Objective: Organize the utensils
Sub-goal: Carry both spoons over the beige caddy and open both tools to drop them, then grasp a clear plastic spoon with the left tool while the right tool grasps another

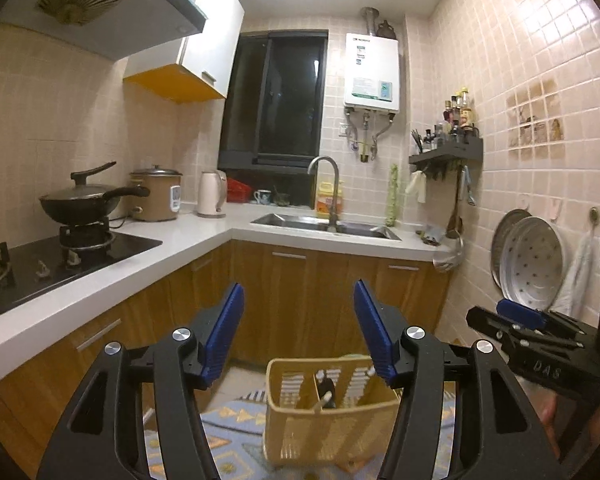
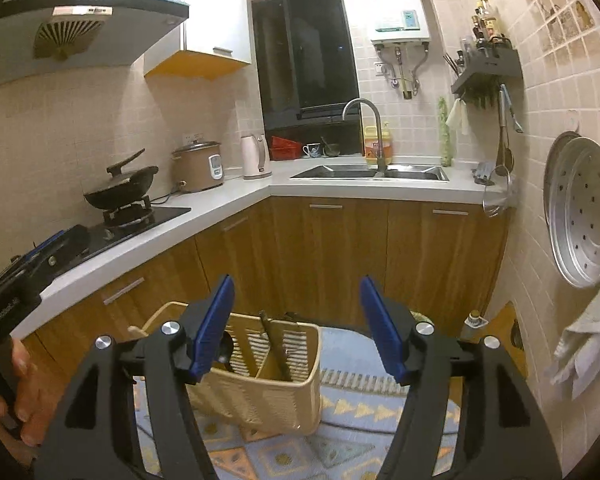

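Both wrist cameras look forward along their own fingers, level across the kitchen toward the corner sink (image 1: 325, 226) and dark window (image 1: 276, 96), from well back over the patterned rug (image 2: 352, 412). The left view sits nearer the countertop's (image 1: 100, 276) left edge; the right view stands further right. Both share the yellow basket (image 1: 328, 420) low between the fingers, and each catches the other gripper at its edge.

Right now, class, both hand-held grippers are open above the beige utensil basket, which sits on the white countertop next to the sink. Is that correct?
Not quite. The left hand-held gripper and right hand-held gripper are both open above the beige utensil basket, but it sits on the patterned rug on the floor, not on the countertop. The right wrist view shows this.
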The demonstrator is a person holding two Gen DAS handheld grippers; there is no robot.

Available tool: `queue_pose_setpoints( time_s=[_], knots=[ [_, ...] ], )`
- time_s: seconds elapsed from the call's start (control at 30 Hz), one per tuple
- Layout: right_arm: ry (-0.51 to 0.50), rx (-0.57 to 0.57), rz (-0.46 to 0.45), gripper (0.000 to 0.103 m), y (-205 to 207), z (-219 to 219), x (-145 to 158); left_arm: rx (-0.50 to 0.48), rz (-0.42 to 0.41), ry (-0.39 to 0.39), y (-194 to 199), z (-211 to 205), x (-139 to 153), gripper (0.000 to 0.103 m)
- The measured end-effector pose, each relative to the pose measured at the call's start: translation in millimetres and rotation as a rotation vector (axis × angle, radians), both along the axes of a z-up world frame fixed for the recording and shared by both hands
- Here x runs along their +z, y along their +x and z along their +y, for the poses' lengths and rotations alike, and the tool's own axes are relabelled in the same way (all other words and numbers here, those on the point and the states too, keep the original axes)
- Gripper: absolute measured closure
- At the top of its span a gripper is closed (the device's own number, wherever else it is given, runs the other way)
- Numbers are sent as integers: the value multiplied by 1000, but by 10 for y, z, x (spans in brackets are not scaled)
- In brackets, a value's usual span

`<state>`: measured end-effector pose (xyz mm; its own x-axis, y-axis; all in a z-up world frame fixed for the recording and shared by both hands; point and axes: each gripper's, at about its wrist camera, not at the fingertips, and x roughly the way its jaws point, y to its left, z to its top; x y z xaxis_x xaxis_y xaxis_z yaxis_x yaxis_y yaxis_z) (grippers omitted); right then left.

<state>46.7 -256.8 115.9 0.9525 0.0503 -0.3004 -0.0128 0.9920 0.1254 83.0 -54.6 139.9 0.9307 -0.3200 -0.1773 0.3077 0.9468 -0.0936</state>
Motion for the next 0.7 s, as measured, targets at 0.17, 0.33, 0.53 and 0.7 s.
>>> queue_pose_setpoints(
  time_s=[0.17,0.33,0.53,0.7],
  knots=[
    [12,35,32,41,-271,99,229,-37,69,19,-220,229,212,48],
    [-60,90,152,41,-419,331,153,-110,236,44,-255,425,108,48],
    [-91,139,423,41,-376,528,-346,-177,490,125,-84,529,-564,48],
    [-6,208,668,42,-197,595,-890,-213,696,194,138,523,-1222,51]
  ],
)
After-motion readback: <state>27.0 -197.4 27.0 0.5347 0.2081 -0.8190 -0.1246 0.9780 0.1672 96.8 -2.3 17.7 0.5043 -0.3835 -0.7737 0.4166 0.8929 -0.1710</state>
